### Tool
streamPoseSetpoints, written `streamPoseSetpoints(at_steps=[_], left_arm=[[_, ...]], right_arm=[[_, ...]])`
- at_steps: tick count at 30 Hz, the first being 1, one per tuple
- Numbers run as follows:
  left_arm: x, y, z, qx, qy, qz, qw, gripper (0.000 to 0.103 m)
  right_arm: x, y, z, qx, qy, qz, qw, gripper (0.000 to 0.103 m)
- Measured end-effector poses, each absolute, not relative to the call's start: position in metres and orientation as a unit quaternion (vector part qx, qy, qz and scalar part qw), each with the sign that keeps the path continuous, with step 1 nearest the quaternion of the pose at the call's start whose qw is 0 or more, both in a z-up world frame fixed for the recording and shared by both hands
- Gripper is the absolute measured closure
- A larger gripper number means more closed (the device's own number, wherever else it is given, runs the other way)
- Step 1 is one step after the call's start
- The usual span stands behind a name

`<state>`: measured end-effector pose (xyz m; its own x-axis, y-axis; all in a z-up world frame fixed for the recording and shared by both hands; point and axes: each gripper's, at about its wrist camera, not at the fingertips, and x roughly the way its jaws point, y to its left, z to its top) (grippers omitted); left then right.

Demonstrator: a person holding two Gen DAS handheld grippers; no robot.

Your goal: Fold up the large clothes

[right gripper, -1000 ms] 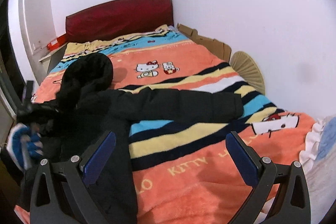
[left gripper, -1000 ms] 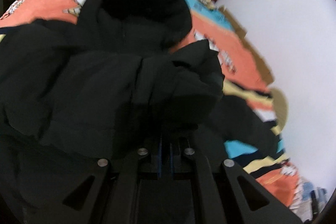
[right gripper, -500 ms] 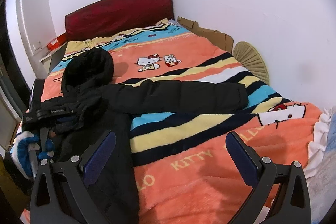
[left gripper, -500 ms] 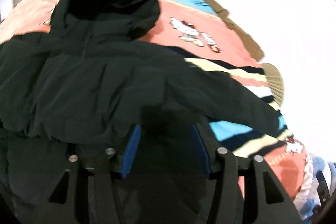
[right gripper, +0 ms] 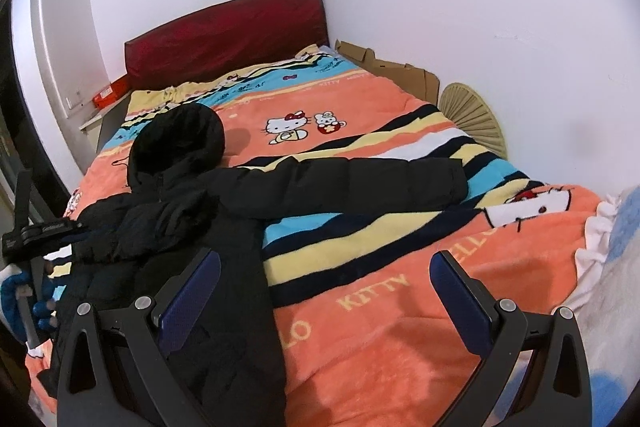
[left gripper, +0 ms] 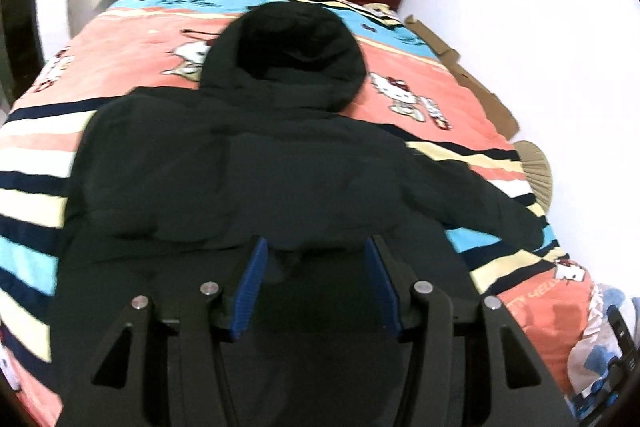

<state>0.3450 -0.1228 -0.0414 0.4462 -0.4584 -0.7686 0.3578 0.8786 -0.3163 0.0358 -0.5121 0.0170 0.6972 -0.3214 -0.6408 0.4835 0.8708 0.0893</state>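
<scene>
Bed blanket [right gripper: 400, 307] under jacket [left gripper: 260, 167]; fan [right gripper: 472, 115] clearer rightward.

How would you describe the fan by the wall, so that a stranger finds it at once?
Start at the dark red headboard and follow the white wall along the bed's far side, past the flat brown cardboard. The fan stands just after it, wedged between blanket and wall. It is the only ribbed, beige half-circle there.

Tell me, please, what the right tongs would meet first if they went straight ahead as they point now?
Probably the striped blanket: the open right tongs point at bare bedding, with the black jacket just left of that line. Depth is unclear.
</scene>
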Motion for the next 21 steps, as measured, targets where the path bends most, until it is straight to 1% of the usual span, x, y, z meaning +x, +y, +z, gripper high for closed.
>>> streamPoseSetpoints(at_steps=[8,15,21], left_arm=[[0.327,-0.06,-0.054,-0.041,0.463,-0.199,0.863,0.054],[0.319,-0.036,-0.072,-0.069,0.468,-0.178,0.863,0.054],[0.317,-0.025,-0.083,-0.067,0.458,-0.168,0.87,0.054]], right_arm=[[0.031,-0.54,0.002,0.162,0.329,-0.254,0.895,0.0],[0.042,-0.615,0.002,0.239,0.295,-0.341,0.86,0.0],[0.073,-0.685,-0.025,0.299,0.297,-0.387,0.82,0.0]])
